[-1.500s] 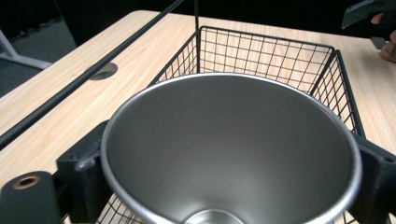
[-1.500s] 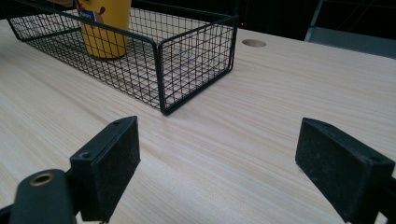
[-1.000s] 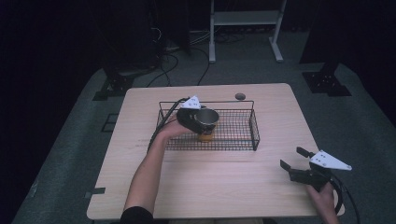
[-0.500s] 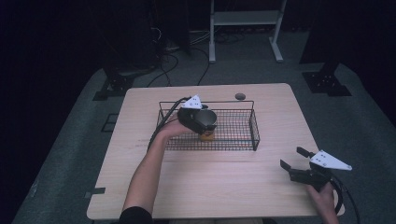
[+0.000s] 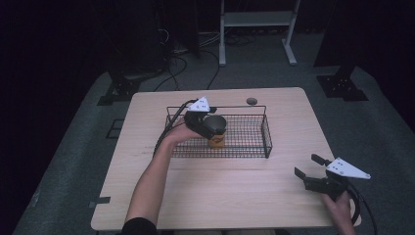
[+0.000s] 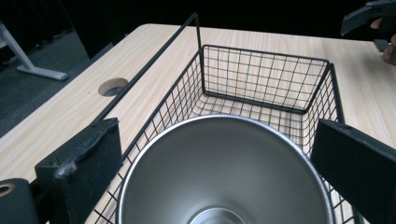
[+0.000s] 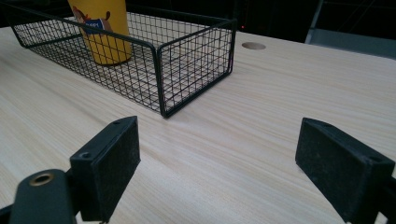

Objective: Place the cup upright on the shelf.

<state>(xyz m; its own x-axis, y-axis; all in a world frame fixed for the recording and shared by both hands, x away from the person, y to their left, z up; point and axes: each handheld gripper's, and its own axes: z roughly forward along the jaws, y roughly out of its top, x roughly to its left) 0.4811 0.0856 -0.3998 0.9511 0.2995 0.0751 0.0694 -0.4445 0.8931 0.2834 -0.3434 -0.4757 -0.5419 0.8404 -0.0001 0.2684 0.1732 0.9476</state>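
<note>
We see our right gripper low over the wooden table, jaws spread wide with bare tabletop between them. At eleven o'clock sits a black wire basket holding an upright yellow cup. A round hole lies at twelve o'clock.

Cup stands in the basket (left half), mid-table.

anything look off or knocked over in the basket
Nothing stands out. The yellow cup stands upright in the wire basket, with no spill. The left gripper sits over the cup, jaws either side of its steel rim; whether they grip is unclear. The right gripper hangs open over bare table.
</note>
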